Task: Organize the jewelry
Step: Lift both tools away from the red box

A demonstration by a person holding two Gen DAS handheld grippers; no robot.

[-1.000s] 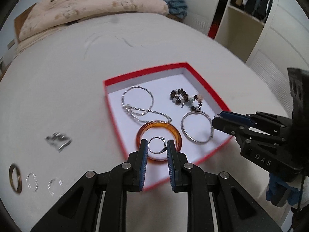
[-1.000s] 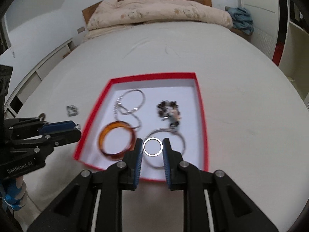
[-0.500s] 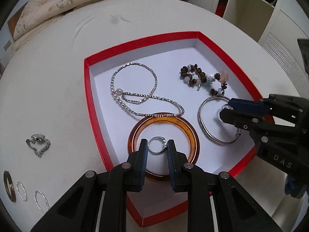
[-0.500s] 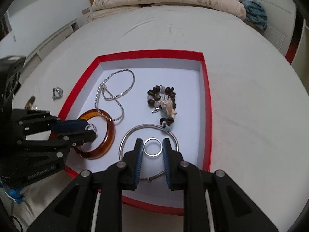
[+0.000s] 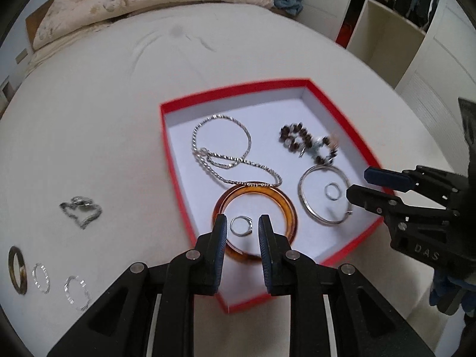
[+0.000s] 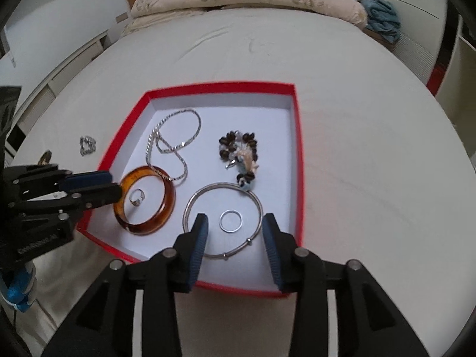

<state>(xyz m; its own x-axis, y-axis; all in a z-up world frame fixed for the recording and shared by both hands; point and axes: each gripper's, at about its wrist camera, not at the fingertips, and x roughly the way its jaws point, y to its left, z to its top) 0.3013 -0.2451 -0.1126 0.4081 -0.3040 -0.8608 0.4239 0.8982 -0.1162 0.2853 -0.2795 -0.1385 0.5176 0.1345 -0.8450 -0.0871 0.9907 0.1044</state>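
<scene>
On the left wrist view, we see our left gripper [image 5: 241, 228] with its blue-padded fingers [image 5: 220, 232] slightly apart, and the small silver ring with a setting [image 5: 241, 226] lies between their tips, free of both pads. This ring rests on the white floor of the shallow red-rimmed cardboard box [image 5: 339, 104], inside the round amber resin bangle [image 5: 287, 205]. A thin silver chain necklace [image 5: 221, 159] lies behind the bangle and crosses its far edge. To the right lies the thin silver metal bangle [image 5: 306, 205] with a plain silver band ring [image 5: 332, 191] inside it, and behind them the dark brown beaded bracelet [image 5: 297, 138]. Our right gripper [image 5: 357, 186] comes in from the right, close to the plain ring.

On the white bedsheet [image 5: 104, 119] outside the box, at the left, we see a small crumpled silver chain piece [image 5: 80, 211], a dark brown ring [image 5: 17, 269] and two thin silver rings [image 5: 41, 278].

On the right wrist view, our right gripper [image 6: 235, 232] stands wide open, and the plain silver band ring [image 6: 231, 221] lies on the box floor between the fingers, inside the silver bangle [image 6: 190, 205]. Our left gripper [image 6: 114, 184] reaches from the left to the amber bangle [image 6: 166, 205], and the ring with a setting [image 6: 137, 197] lies just beyond its tips.
</scene>
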